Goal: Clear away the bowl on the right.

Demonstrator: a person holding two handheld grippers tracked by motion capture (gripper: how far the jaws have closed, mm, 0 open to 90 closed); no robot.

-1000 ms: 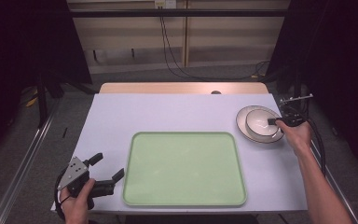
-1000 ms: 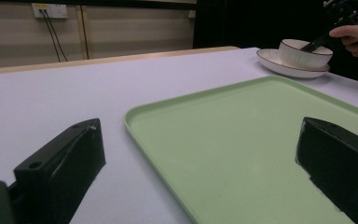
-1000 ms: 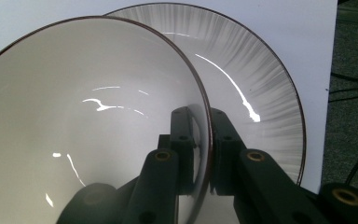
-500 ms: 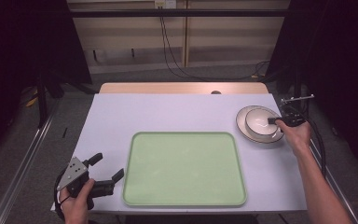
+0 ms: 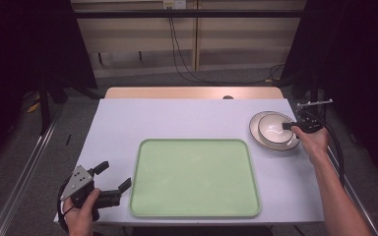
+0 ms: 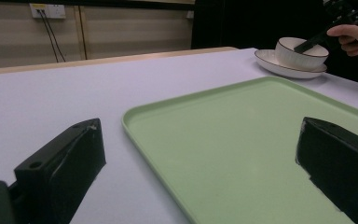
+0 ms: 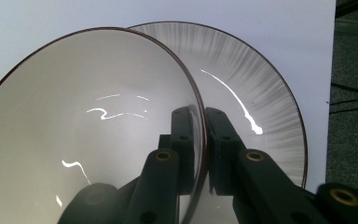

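A white bowl (image 5: 274,129) with a dark rim sits on a white plate (image 5: 257,132) at the table's right side. My right gripper (image 5: 287,126) is shut on the bowl's near rim: one jaw is inside the bowl (image 7: 88,130), the other outside over the plate (image 7: 256,88). A pale green tray (image 5: 195,177) lies in the middle of the table. At the front left corner my left gripper (image 5: 114,176) rests low, open, its fingers (image 6: 60,163) straddling the tray's (image 6: 242,154) left edge. The bowl (image 6: 302,54) and plate (image 6: 279,66) stand far off in the left gripper view.
The white table (image 5: 177,118) has bare surface behind and left of the tray. A wooden strip (image 5: 192,92) runs along its far edge, with cables (image 5: 182,54) hanging down the wall behind. Dark floor lies to both sides.
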